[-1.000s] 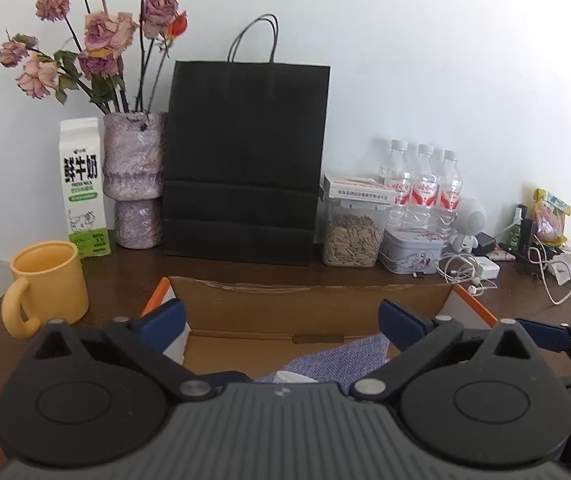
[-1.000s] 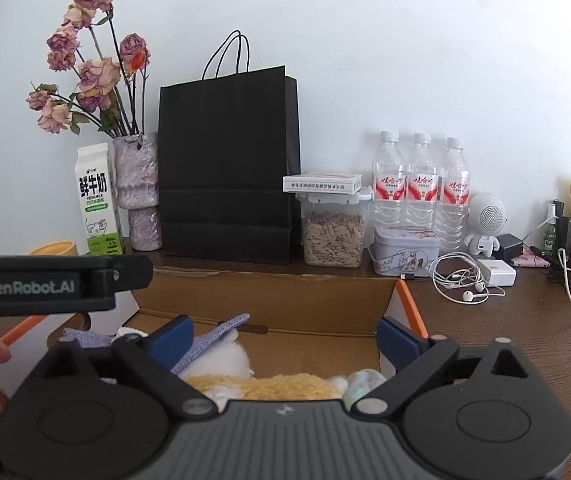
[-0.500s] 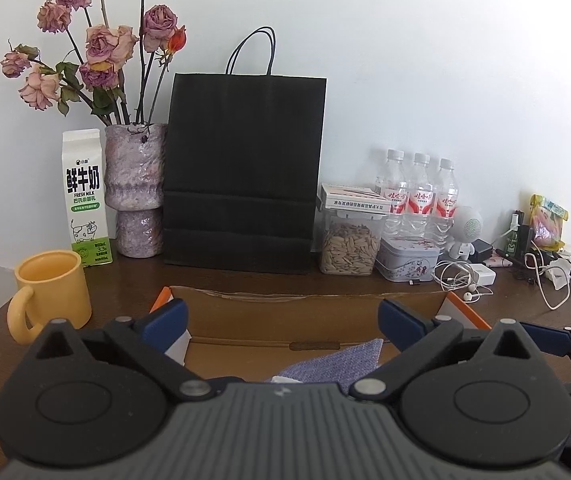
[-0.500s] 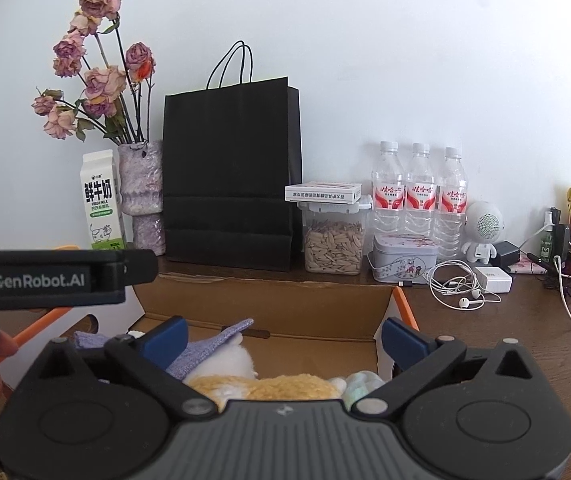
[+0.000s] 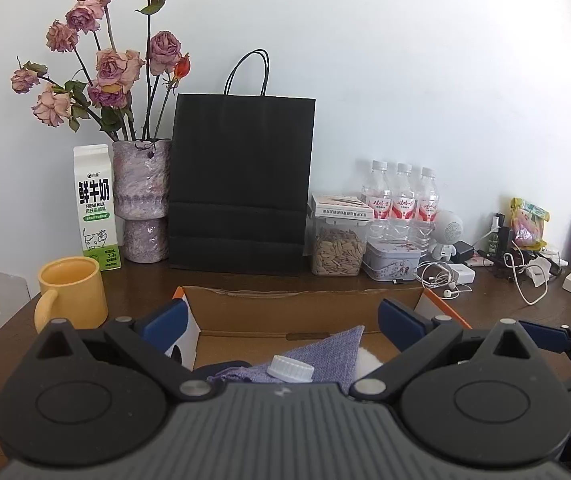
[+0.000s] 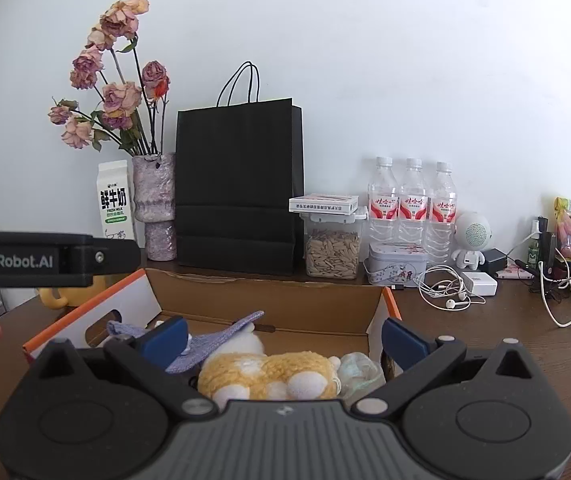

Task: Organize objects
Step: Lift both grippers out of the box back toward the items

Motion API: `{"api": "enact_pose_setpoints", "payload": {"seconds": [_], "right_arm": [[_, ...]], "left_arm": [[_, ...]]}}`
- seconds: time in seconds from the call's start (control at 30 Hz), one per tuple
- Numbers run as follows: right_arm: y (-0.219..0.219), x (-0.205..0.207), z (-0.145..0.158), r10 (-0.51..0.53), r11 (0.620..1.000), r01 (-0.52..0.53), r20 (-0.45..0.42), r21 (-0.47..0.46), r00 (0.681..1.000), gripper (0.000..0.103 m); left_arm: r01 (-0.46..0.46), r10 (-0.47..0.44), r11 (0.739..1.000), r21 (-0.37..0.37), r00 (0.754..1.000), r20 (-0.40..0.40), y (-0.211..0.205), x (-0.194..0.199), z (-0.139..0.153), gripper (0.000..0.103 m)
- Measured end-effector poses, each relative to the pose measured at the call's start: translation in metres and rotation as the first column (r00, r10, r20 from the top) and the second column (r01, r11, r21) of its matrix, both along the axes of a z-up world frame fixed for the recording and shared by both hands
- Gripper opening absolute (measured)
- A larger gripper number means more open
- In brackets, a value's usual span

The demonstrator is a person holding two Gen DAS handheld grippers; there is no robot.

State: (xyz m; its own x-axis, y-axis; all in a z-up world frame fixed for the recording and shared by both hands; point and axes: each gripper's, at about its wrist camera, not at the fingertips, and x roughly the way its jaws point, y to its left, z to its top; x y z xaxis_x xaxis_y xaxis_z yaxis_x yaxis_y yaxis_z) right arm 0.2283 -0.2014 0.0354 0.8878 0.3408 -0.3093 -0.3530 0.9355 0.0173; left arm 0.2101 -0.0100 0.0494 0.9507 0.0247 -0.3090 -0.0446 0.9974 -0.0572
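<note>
- White wall behind a dark wooden table [image 5: 145, 280]; clutter lines the wall.
- Writing: milk carton [image 5: 96, 208] reads "FRESH MILK" under Chinese characters, with a cow drawing and a green band. The left gripper's body, seen in the right wrist view, reads "GenRobot.AI". 3 water bottles [image 6: 411, 204] carry red-and-white labels, text too small to read.
- Cardboard box [image 6: 285, 300], open-topped with orange-edged flaps, sits on the table in front of the black paper bag [image 5: 241, 188]; its long axis runs left to right across both views.
- Inside the box: purple cloth [image 5: 325, 352], one corner pointing up and toward the far wall; a white bottle cap [image 5: 290, 368] just in front of it; a yellow-and-white plush toy [image 6: 269, 376] lying lengthwise along the box's long axis.
- Left gripper [image 5: 281, 320]: fingers wide apart, holding nothing, above the box's near side.
- Right gripper [image 6: 283, 334]: fingers wide apart, empty, over the plush toy.
- Yellow mug [image 5: 71, 300] stands left of the box, handle toward the camera's left.
- Seed jar [image 6: 331, 248] with a flat box on its lid, beside the bottles.
</note>
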Motion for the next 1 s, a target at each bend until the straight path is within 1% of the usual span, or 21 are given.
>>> {"api": "enact_pose_setpoints", "payload": {"seconds": [0.1, 0.3, 0.6, 0.8, 0.93, 1.0], "right_arm": [[-0.004, -0.018, 0.001, 0.006, 1.0, -0.006, 0.008, 0.004, 1.0, 0.103], [-0.009, -0.056, -0.004, 0.026, 1.0, -0.026, -0.009, -0.016, 1.0, 0.103], [-0.018, -0.111, -0.016, 0.028, 0.999, -0.03, -0.042, -0.039, 0.999, 0.103], [-0.025, -0.139, -0.025, 0.051, 0.998, -0.053, -0.073, -0.029, 0.996, 0.103], [-0.026, -0.155, -0.034, 0.07, 0.996, -0.075, -0.104, -0.039, 0.992, 0.103], [-0.024, -0.161, -0.041, 0.083, 0.995, -0.089, -0.124, -0.046, 0.989, 0.101]], "left_arm": [[0.008, -0.008, 1.0, 0.007, 1.0, -0.005, 0.003, -0.015, 0.002, 0.103], [0.011, -0.01, 1.0, 0.014, 1.0, -0.024, 0.009, -0.047, 0.001, 0.103], [-0.022, 0.023, 1.0, 0.021, 0.997, -0.075, 0.026, -0.093, -0.013, 0.103], [-0.046, 0.049, 0.999, 0.022, 0.988, -0.145, 0.038, -0.121, -0.033, 0.103], [-0.043, 0.044, 0.999, 0.012, 0.978, -0.202, 0.045, -0.139, -0.051, 0.103], [-0.034, 0.035, 0.999, 0.01, 0.974, -0.224, 0.047, -0.148, -0.06, 0.103]]}}
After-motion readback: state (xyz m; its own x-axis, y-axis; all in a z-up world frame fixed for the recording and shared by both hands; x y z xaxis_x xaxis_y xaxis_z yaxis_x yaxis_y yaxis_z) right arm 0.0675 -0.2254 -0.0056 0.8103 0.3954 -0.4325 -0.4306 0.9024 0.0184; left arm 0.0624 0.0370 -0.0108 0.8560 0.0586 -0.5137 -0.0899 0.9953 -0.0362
